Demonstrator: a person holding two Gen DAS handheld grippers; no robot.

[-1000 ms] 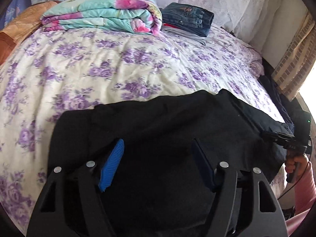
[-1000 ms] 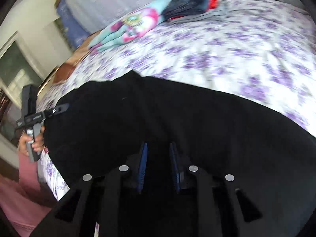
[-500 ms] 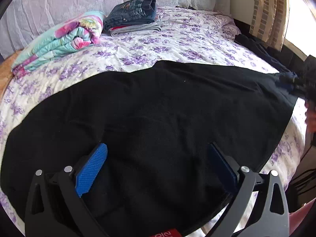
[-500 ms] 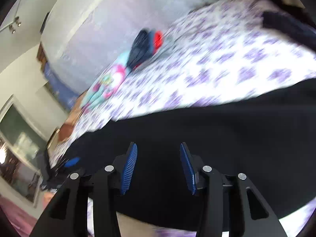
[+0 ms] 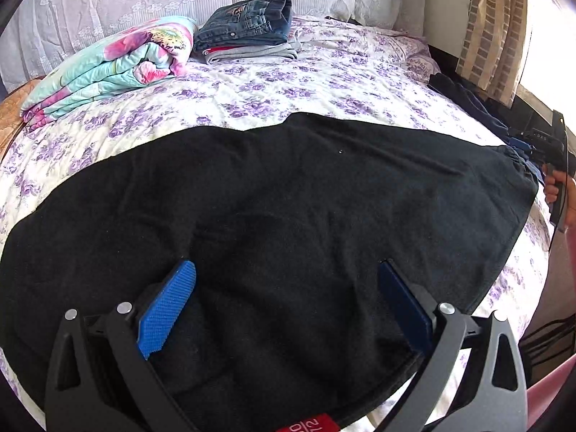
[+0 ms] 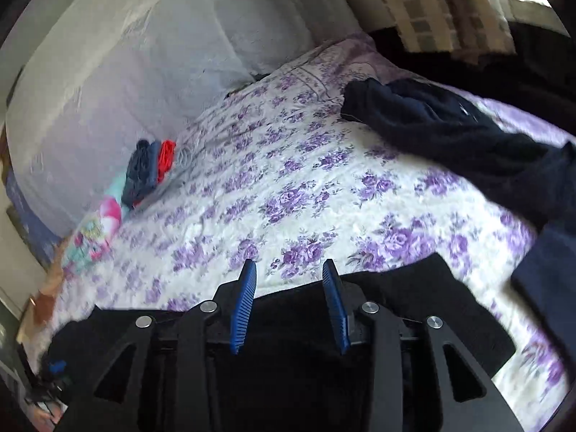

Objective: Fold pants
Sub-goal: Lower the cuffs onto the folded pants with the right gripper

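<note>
Black pants [image 5: 288,198] lie spread flat across the near side of a bed with a purple-flowered cover [image 5: 288,90]. My left gripper [image 5: 288,288] hovers over their near part with its jaws wide open; its blue pads [image 5: 169,313] press on nothing. In the right wrist view my right gripper [image 6: 289,270] stands partly open with nothing between its fingers, above the pants' edge [image 6: 432,295] and pointing out over the bedcover [image 6: 288,187]. From the left wrist view the right gripper [image 5: 556,165] shows at the pants' right end, held by a hand.
A rolled flowered quilt [image 5: 108,68] and a stack of folded jeans and clothes [image 5: 248,28] sit at the head of the bed. A heap of dark navy garments [image 6: 450,133] lies at the bed's right side. A striped curtain [image 5: 493,25] hangs beyond.
My left jaws have widened and that gripper has shifted over the pants. My right jaws have parted from nearly shut, and that gripper has swung from mid-pants to their edge.
</note>
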